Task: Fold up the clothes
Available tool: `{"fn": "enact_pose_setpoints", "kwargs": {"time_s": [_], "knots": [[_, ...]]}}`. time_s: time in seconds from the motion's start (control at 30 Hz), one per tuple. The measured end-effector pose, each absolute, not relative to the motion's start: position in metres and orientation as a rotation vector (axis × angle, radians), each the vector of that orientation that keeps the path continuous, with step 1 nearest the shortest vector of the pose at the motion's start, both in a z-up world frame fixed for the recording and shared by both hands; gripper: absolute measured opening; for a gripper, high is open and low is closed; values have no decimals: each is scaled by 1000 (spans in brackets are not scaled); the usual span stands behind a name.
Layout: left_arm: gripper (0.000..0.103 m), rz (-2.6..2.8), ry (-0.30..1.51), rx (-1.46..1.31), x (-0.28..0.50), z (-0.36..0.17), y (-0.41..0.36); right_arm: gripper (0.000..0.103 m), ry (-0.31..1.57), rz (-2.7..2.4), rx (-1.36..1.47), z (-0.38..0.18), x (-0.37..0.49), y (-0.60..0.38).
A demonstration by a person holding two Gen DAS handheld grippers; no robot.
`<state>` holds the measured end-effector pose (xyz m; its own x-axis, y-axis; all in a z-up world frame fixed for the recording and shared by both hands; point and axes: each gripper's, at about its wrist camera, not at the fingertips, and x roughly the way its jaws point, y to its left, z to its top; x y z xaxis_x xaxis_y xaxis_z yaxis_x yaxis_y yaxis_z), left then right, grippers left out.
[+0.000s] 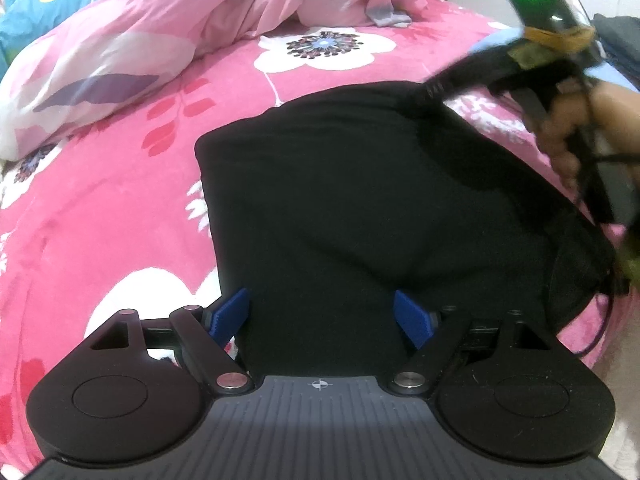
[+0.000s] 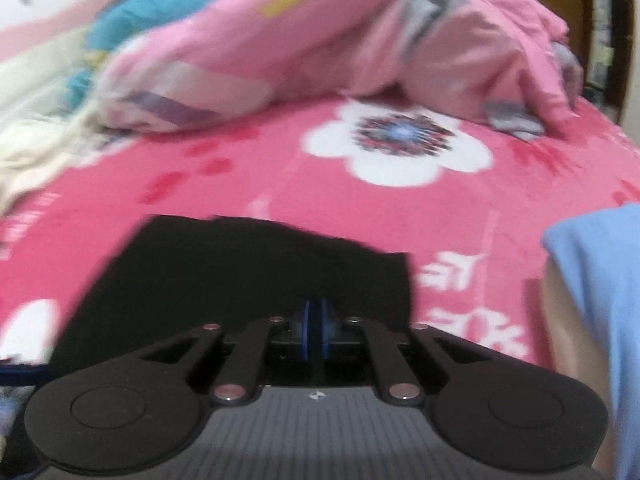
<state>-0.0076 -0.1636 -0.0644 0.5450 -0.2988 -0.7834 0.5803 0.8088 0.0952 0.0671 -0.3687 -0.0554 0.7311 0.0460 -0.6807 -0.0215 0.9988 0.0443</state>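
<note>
Left wrist view first: far left, a rumpled pink quilt [image 1: 120,40] is heaped at the back of the flowered bedspread [image 1: 100,208]. Centre, the black garment [image 1: 340,184] lies flat as a neat rectangle, edges fairly square, looks already doubled over. Left gripper [image 1: 322,318] hovers at its near edge, blue pads spread wide, gripping nothing. Off to the right, the right gripper [image 2: 315,330] is up above the cloth's far right corner in a hand [image 1: 580,120]; its own blurred view shows pads pressed together, and I can't tell if any cloth is pinched. My read: either mid-fold or squaring up a finished one. Any further fold would need both near corners caught evenly, so the layers don't slide
</note>
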Motion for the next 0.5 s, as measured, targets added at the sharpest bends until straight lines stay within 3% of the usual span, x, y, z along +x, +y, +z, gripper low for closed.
{"fn": "enact_pose_setpoints", "kwargs": {"time_s": [0.2,0.3,0.4,0.5], "knots": [[83,-551,852,340,-5,-67,-159,8,719,112,7,-38,78,-359],[83,-559,853,335,-6,-67,-157,8,782,261,51,-42,92,-350],[83,-567,855,332,-6,-66,-154,0,783,258,74,-40,108,-352],[83,-575,863,317,-6,-66,-151,6,784,254,97,-39,123,-353]]}}
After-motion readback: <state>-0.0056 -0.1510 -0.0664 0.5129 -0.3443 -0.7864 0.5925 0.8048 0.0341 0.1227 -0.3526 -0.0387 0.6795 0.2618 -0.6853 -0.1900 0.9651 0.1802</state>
